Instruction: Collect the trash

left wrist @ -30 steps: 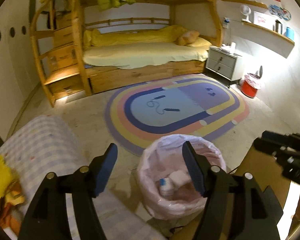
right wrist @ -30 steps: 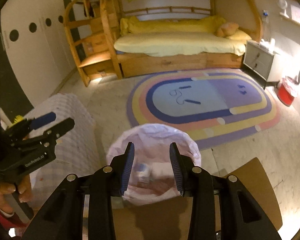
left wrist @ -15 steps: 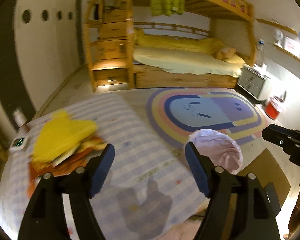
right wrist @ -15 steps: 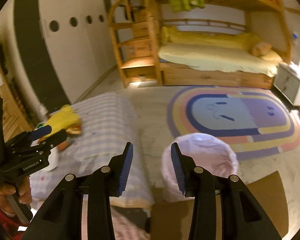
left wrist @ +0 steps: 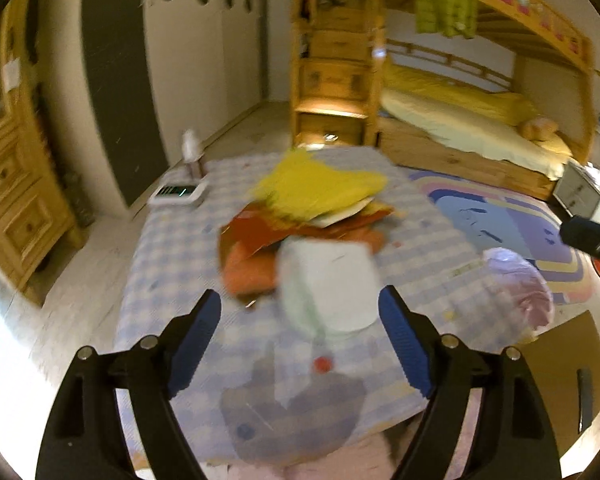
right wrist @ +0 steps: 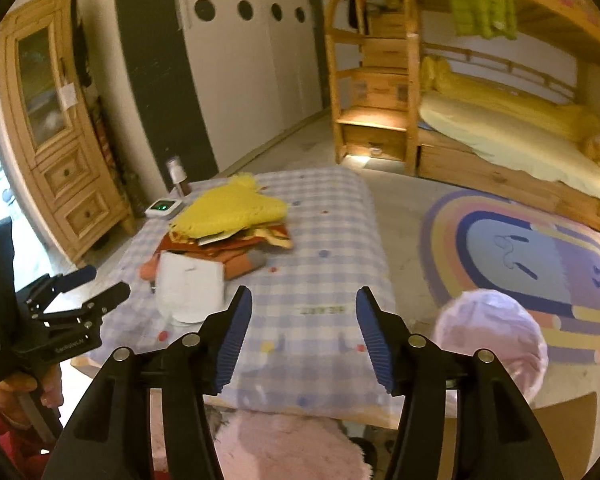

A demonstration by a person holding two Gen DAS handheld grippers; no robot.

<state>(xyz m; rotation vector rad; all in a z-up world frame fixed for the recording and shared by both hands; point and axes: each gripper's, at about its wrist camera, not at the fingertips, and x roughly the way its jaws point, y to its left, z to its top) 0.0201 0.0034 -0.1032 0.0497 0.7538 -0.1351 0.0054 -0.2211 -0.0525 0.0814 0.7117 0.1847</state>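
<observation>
Left wrist view: the left gripper (left wrist: 300,332) hung over the checked counter (left wrist: 172,248), its jaws wide and opening, nothing pressed between them. A white crumpled paper (left wrist: 328,284) lay on the cloth just ahead, blurred, beside a pile of yellow and orange cloths (left wrist: 312,204). The pink-lined trash bin (left wrist: 516,292) stood on the floor off the counter's right edge.

Right wrist view: the right gripper (right wrist: 304,332) stood over the counter's near edge (right wrist: 324,272), jaws opening and empty. The paper (right wrist: 190,286) lay to its left, the trash bin (right wrist: 492,332) to its right; the left gripper (right wrist: 96,284) was held at far left.
</observation>
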